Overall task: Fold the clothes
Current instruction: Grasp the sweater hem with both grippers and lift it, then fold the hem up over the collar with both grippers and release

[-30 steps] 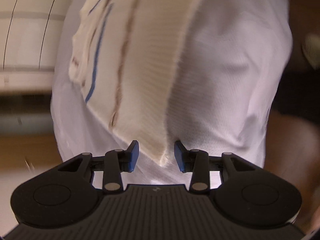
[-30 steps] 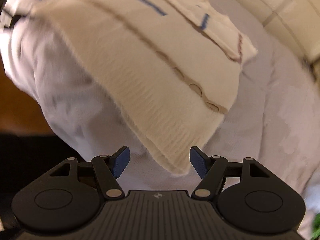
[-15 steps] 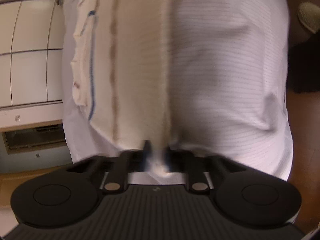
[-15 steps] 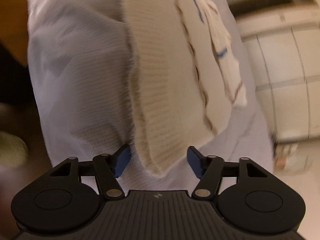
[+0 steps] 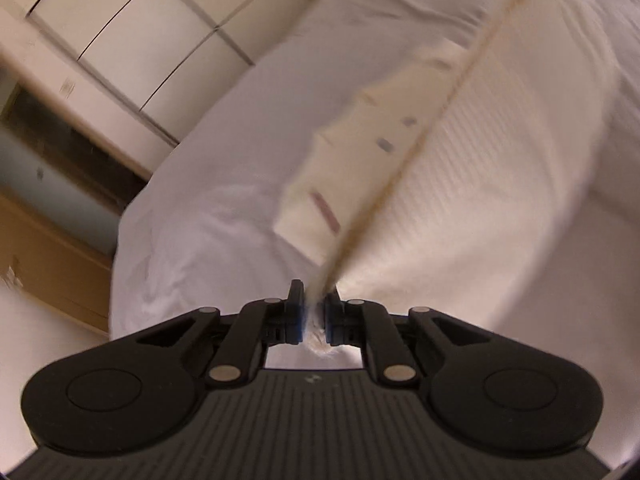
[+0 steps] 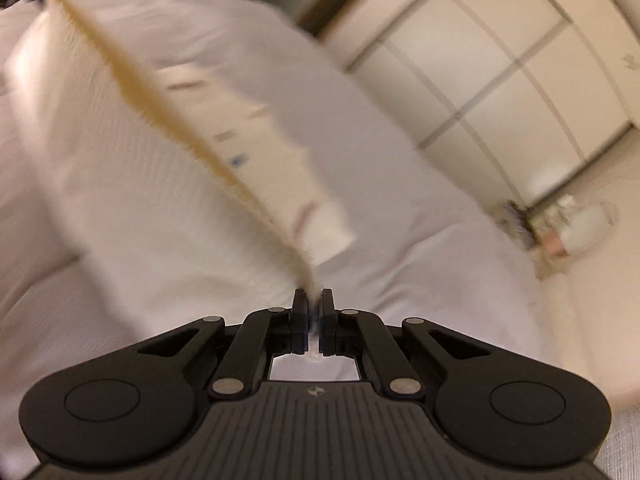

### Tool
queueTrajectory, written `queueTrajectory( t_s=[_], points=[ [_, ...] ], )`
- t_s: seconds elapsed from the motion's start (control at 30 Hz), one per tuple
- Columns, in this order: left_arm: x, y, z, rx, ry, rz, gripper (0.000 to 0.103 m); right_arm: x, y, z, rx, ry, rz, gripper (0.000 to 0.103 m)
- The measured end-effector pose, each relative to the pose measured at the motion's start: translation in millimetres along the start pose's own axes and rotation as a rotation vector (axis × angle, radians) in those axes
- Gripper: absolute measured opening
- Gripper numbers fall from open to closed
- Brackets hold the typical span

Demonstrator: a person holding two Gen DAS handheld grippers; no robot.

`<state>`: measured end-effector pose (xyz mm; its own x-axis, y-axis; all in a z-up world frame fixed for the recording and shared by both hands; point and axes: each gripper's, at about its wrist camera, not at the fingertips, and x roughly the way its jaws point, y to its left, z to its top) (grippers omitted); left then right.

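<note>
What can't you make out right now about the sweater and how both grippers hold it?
- Sweater body: motion blur in both views; stripe pattern unreadable.
- Left gripper: its fingers hide how much hem is pinched.
- Right gripper: same, hem vanishes between the fingers.
- Far end of the taut edge: cut off at the frame corner in each view.
- Clutter beside the bed: too blurred.

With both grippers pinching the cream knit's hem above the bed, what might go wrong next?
1. The left gripper holds only a thin bunch of the cream knit's edge and its jaws are opening slightly; the corner may slip out.
2. The right gripper also pinches just the hem, stretched taut between the two, so a hard pull could distort the ribbing.
3. A folded part hangs loose under the hem and may land crooked on the white sheet.
</note>
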<state>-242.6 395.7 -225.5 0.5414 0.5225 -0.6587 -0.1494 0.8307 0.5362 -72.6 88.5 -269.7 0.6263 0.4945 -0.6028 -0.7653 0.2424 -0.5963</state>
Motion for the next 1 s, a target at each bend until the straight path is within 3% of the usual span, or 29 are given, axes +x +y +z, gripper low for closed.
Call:
queueTrajectory(
  t_s=[0.1, 0.13, 0.17, 0.2, 0.33, 0.4, 0.5, 0.63, 0.73, 0.77, 0.8, 0.83, 0.87, 0.97, 1.0],
  points=[
    [73, 43, 32, -0.177, 0.051, -0.057, 0.02, 70, -24, 33, 0.144, 0.068, -0.039, 0.002],
    [96, 57, 35, -0.248, 0.077, -0.082, 0.02, 93, -32, 44, 0.193, 0.091, -0.052, 0.014],
    [118, 70, 39, -0.32, 0.103, -0.107, 0.027, 117, -40, 55, 0.241, 0.114, -0.064, 0.04],
    [135, 81, 37, -0.394, 0.13, -0.141, 0.031, 136, -45, 58, 0.289, 0.141, -0.071, 0.048],
    [174, 109, 5, -0.691, 0.235, -0.309, 0.03, 180, -72, 41, 0.616, 0.24, 0.046, 0.05],
    [180, 108, -17, -0.814, 0.27, -0.408, 0.031, 187, -82, 17, 0.808, 0.272, 0.159, 0.051],
    [207, 105, -25, -0.929, 0.303, -0.531, 0.032, 204, -91, -10, 1.008, 0.339, 0.282, 0.052],
    [223, 86, -19, -0.896, 0.337, -0.57, 0.036, 220, -95, -34, 1.206, 0.367, 0.404, 0.053],
    [230, 74, -19, -0.865, 0.349, -0.563, 0.031, 230, -96, -39, 1.242, 0.38, 0.413, 0.06],
    [227, 72, -17, -0.838, 0.342, -0.548, 0.013, 236, -95, -40, 1.239, 0.394, 0.418, 0.06],
    [225, 70, -16, -0.811, 0.336, -0.533, 0.008, 240, -92, -40, 1.234, 0.413, 0.43, 0.06],
    [221, 69, -15, -0.789, 0.323, -0.522, 0.007, 245, -89, -41, 1.228, 0.433, 0.444, 0.051],
    [214, 70, -15, -0.773, 0.298, -0.515, 0.007, 242, -89, -37, 1.202, 0.436, 0.442, 0.015],
    [191, 83, -11, -0.759, 0.197, -0.47, 0.007, 234, -88, -25, 1.12, 0.442, 0.436, 0.012],
    [186, 89, -8, -0.764, 0.16, -0.45, 0.007, 224, -92, -16, 1.088, 0.403, 0.432, 0.012]
  ],
)
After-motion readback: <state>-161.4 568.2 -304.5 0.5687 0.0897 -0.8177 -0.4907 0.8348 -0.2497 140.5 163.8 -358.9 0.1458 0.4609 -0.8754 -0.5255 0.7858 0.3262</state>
